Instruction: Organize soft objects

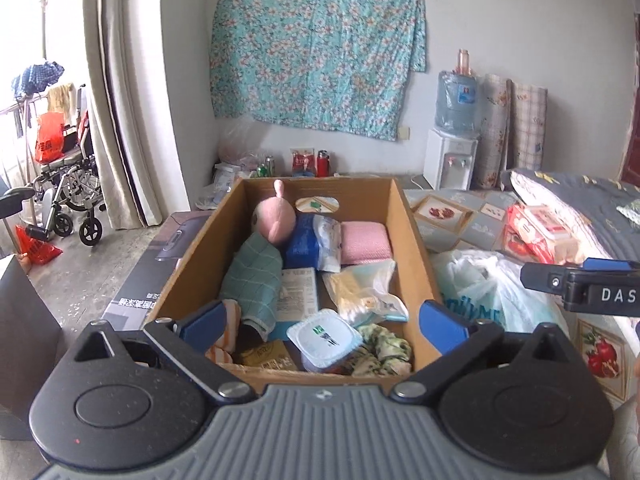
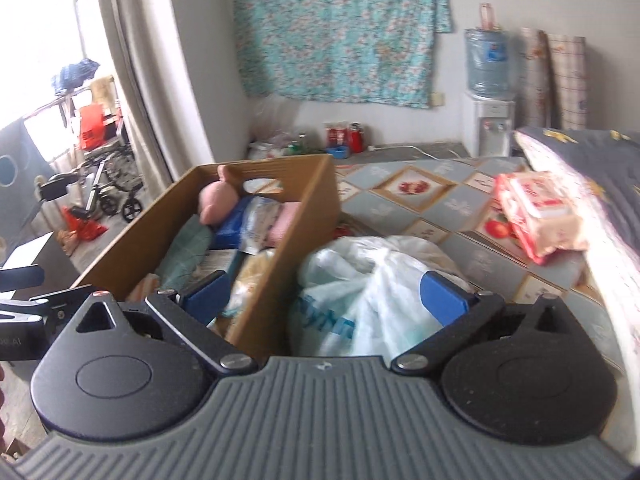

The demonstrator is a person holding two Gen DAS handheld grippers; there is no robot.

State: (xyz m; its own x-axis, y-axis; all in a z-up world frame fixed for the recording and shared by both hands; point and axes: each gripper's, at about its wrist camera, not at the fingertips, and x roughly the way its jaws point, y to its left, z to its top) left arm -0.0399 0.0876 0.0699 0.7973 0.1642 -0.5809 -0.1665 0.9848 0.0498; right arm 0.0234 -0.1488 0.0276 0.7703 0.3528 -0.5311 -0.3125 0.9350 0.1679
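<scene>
The left tool stood with its jaws spread wide and nothing between them, tilted downward over the near end of the cardboard box, so that most of what had been gathered lay straight ahead of it. Just beyond its left finger lay a green checked cloth, rolled loosely, with a pink plush toy farther ahead and a folded pink towel ahead and to the right; packets, a white lidded tub and a crumpled floral cloth crowded the near end, close under the tool. The soft things appeared packed side by side to use the box's length, which is a judgement from how they lay. The right tool, equally wide and empty, pointed downward beside the box's right wall, its left finger over the box's interior and its right finger over a white plastic bag slumped on the bed directly in front. A red-and-white packet sat ahead and well to its right, near the quilt. The bag looked the likeliest next thing to handle, being soft and still outside the box.
</scene>
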